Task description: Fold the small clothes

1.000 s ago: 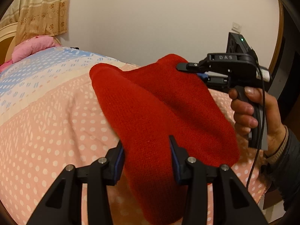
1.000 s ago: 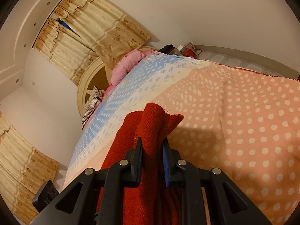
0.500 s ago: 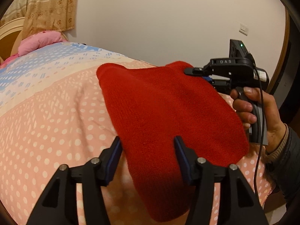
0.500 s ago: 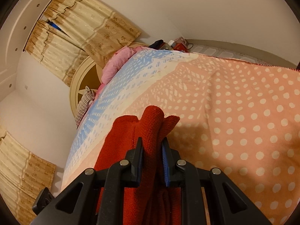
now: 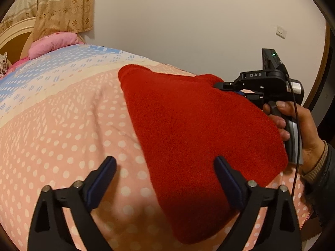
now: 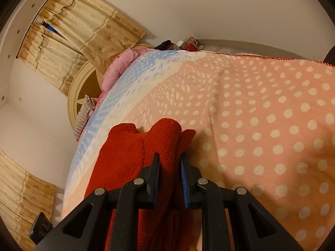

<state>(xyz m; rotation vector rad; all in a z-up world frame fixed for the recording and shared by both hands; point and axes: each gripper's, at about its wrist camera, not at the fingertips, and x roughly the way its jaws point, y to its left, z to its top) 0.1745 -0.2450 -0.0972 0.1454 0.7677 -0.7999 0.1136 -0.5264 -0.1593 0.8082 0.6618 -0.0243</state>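
Note:
A red knitted garment [image 5: 194, 129] lies spread over the dotted pink bedspread [image 5: 62, 129]. My left gripper [image 5: 165, 163] hovers above its near edge with its jaws opening wide; the cloth passes under them and neither pad presses on it. At the garment's far right corner my right gripper [image 5: 234, 87], held by a person's hand [image 5: 297, 123], is shut on a bunched fold. In the right wrist view that red fold [image 6: 167, 144] stands pinched between the right gripper's [image 6: 170, 159] pads, the rest of the cloth trailing left.
The bed's pink pillow [image 5: 52, 44] and cream headboard [image 5: 12, 35] lie far left under beige curtains [image 5: 62, 2]. A bedside clutter of small items [image 6: 180, 44] sits past the bed's far edge. The bedspread's right edge [image 5: 301, 219] drops off near the hand.
My left gripper's jaws have spread wide and let go of the red cloth, which now lies flatter on the bed. The right gripper, still clamped on its fold, has sunk a little.

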